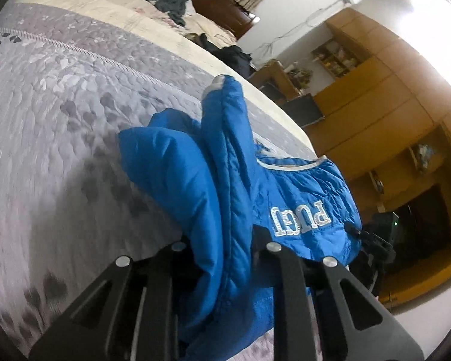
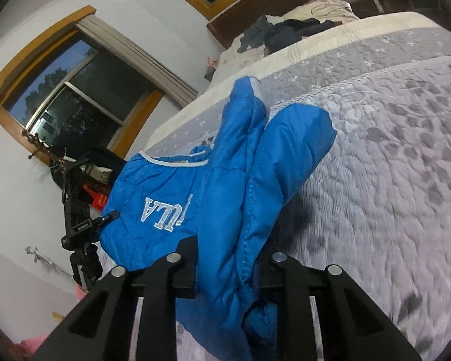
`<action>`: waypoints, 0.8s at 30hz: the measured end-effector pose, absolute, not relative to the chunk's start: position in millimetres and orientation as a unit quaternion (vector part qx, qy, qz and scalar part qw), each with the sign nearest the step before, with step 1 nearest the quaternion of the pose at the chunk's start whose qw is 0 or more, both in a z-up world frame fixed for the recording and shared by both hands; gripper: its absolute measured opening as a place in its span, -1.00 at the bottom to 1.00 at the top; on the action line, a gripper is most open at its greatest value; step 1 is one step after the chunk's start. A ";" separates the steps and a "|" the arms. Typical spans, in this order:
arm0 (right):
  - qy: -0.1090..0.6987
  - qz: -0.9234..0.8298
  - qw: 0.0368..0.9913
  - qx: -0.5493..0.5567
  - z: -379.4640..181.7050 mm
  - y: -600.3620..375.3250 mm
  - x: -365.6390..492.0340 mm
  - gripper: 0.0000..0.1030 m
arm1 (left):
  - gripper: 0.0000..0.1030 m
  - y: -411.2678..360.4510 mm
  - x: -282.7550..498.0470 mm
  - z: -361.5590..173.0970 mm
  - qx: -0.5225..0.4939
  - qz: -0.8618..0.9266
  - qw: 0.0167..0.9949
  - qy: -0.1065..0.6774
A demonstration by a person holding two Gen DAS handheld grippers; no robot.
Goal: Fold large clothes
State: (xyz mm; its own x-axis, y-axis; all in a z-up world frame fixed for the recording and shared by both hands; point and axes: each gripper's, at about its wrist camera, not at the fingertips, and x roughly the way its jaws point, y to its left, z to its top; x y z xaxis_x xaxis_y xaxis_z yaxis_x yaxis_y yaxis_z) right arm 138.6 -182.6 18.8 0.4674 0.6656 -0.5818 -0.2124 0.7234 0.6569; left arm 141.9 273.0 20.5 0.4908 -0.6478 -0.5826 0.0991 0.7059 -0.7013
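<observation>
A blue padded jacket (image 1: 195,174) with white stitched letters is bunched up and held above a grey quilted bedspread (image 1: 60,114). My left gripper (image 1: 225,240) is shut on a thick fold of it, and the cloth hides the fingertips. My right gripper (image 2: 231,240) is shut on another fold of the jacket (image 2: 255,165), over the same bedspread (image 2: 391,150). Each view catches the other gripper at the jacket's far side: the right gripper (image 1: 372,240) and the left gripper (image 2: 78,225). A grey-edged cuff (image 1: 216,85) sticks up on top.
Dark clothes (image 1: 168,3) lie in a heap at the far end of the bed near a brown headboard (image 1: 213,0). Wooden cupboards (image 1: 375,96) line the wall beyond the bed's edge. A window (image 2: 75,96) sits in the white wall on the other side.
</observation>
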 end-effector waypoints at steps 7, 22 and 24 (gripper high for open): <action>0.446 0.265 0.816 0.255 19.8 -193.6 68.6 -0.54 | -0.67 256.9 72.6 19.4 -0.289 -0.245 0.805 0.457; 0.497 0.223 0.771 0.330 -72.6 -227.7 37.7 -0.34 | -0.17 280.7 38.7 -70.4 -0.334 -0.228 0.783 0.473; 0.495 0.224 0.771 0.332 -74.3 -229.0 36.5 -0.34 | -0.11 278.1 37.0 -68.1 -0.319 -0.218 0.792 0.472</action>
State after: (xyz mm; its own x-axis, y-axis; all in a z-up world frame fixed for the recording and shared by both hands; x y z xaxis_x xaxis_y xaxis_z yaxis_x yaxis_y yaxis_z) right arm 36.5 -229.0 -74.3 0.4102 0.6739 -0.6145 -0.0166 0.6791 0.7338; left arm 37.0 278.1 -68.1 0.4584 -0.6478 -0.6084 0.0443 0.7004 -0.7124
